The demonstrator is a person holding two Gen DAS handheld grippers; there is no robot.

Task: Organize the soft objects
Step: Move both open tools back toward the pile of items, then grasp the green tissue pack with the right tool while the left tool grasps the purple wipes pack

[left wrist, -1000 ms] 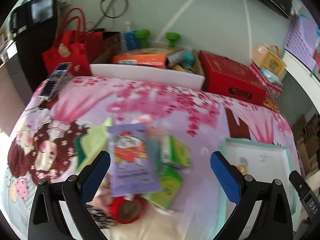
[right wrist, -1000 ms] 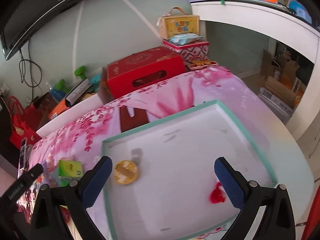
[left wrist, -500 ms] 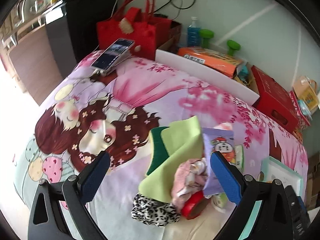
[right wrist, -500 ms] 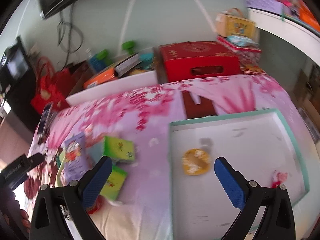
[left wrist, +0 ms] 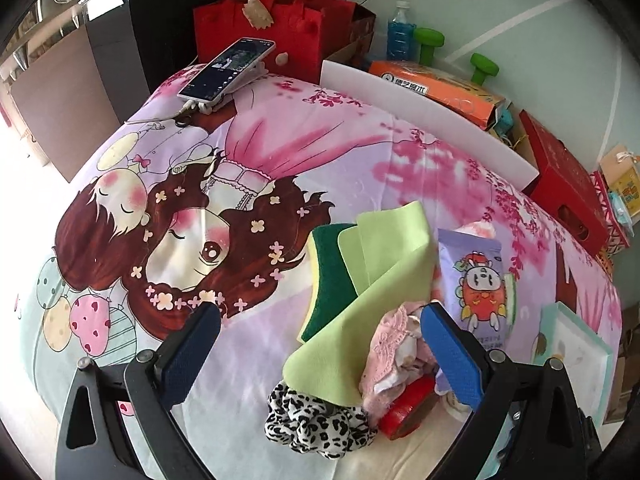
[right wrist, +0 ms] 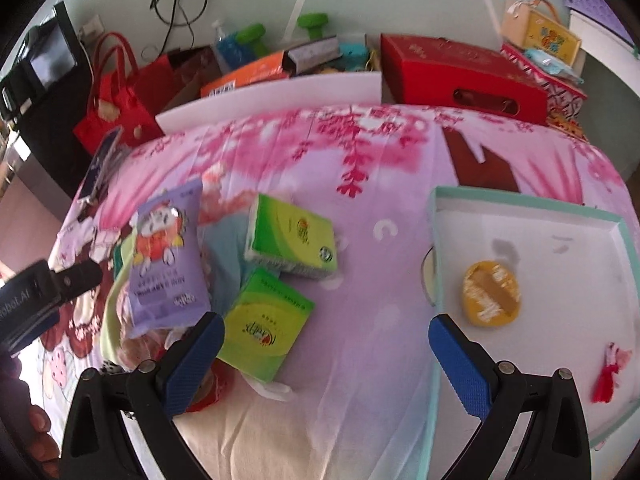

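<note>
A heap of soft things lies on the cartoon bedsheet: a light green cloth [left wrist: 384,280], a green-and-yellow sponge [left wrist: 326,280], a pink garment [left wrist: 390,348], a leopard scrunchie [left wrist: 316,428] and a purple wipes pack [left wrist: 478,284] [right wrist: 166,260]. Two green tissue packs [right wrist: 290,236] [right wrist: 264,324] lie beside them. My left gripper [left wrist: 320,354] hangs open over the heap's left side, holding nothing. My right gripper [right wrist: 326,364] is open above the sheet between the tissue packs and the teal-rimmed white tray [right wrist: 436,216].
The tray holds a yellow round tin [right wrist: 490,294] and a small red charm [right wrist: 610,372]. A red tape roll [left wrist: 408,412] lies under the heap. A phone [left wrist: 228,68] rests at the bed's far corner. Red bag [left wrist: 276,16], red box [right wrist: 460,72] and white board [left wrist: 428,116] line the far edge.
Both grippers swung left. The left view went from the packs to the cloth heap and the cartoon face. The right view left the tray and now takes in the tissue packs.
</note>
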